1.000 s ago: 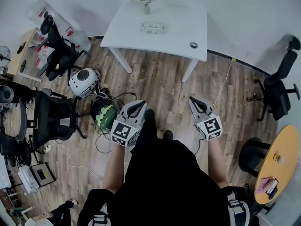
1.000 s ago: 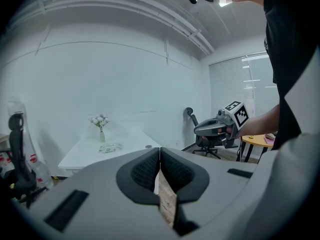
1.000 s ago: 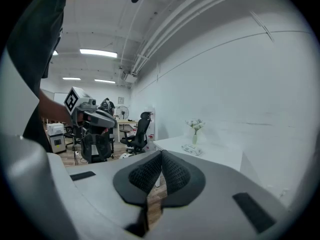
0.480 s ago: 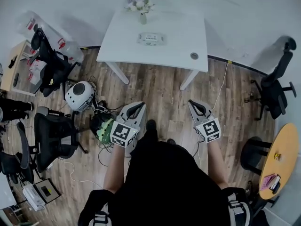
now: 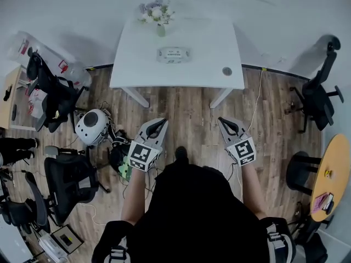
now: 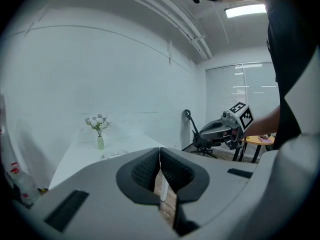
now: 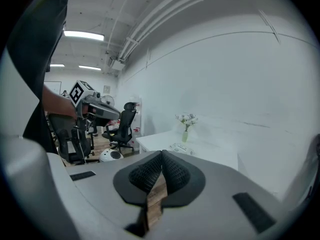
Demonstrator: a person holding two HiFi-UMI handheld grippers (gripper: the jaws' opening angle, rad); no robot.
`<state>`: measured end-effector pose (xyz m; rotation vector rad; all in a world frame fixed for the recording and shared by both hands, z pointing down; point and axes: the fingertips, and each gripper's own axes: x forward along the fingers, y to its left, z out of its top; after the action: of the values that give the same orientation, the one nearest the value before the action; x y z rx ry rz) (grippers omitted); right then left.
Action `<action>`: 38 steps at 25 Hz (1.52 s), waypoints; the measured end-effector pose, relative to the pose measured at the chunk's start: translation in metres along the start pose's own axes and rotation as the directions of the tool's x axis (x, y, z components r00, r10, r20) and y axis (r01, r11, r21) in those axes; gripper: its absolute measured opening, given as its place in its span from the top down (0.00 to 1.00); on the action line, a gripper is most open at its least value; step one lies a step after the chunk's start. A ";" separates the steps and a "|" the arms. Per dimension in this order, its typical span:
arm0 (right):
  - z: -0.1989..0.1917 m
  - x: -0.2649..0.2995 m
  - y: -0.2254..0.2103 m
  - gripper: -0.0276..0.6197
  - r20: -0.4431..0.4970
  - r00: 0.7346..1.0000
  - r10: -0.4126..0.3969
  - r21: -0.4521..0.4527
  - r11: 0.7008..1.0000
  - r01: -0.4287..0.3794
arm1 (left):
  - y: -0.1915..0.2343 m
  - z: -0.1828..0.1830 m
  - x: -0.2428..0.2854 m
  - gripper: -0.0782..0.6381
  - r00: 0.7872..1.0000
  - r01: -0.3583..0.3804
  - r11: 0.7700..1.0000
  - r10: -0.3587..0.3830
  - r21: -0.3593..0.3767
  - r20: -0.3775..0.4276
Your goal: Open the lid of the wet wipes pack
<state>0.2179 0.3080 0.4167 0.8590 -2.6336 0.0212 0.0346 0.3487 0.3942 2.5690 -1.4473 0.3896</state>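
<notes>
The ribbed pads (image 6: 150, 170) of the left gripper (image 6: 160, 150) are pressed together tip to tip with nothing between them. The right gripper (image 7: 161, 155) is closed and empty in the same way. The person holds both out over the wooden floor (image 5: 186, 100), short of the near edge of the white table (image 5: 203, 37). One is in front of the table's left leg and the other in front of its right leg, well apart from each other.

The wet wipes pack (image 5: 173, 54) lies flat near the middle of the table, touched by neither gripper. It is too small to tell how its lid sits. Behind it, at the table's far edge, stands a vase of flowers (image 5: 157, 16). A small round cap (image 5: 227, 71) sits by the table's near right corner. A black office chair (image 5: 318, 95) stands to the right of the table.
</notes>
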 end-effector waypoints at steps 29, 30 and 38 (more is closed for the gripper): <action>0.001 0.098 -0.026 0.93 -0.034 0.999 0.004 0.044 0.999 -0.003 | 0.088 -0.016 0.037 0.86 0.998 0.030 0.999 -0.031 -0.020 -0.063; 0.000 0.104 -0.030 0.93 -0.036 0.999 0.014 0.043 0.999 -0.013 | 0.092 -0.017 0.041 0.86 0.997 0.021 1.000 -0.023 -0.023 -0.068; 0.019 0.163 -0.085 0.93 -0.020 0.993 0.116 0.003 0.993 -0.116 | 0.127 0.004 0.096 0.86 0.996 -0.050 0.999 0.049 -0.017 -0.078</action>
<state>0.1382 0.1443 0.4476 0.7015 -2.6618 0.0624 -0.0257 0.2039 0.4223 2.4781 -1.4824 0.4753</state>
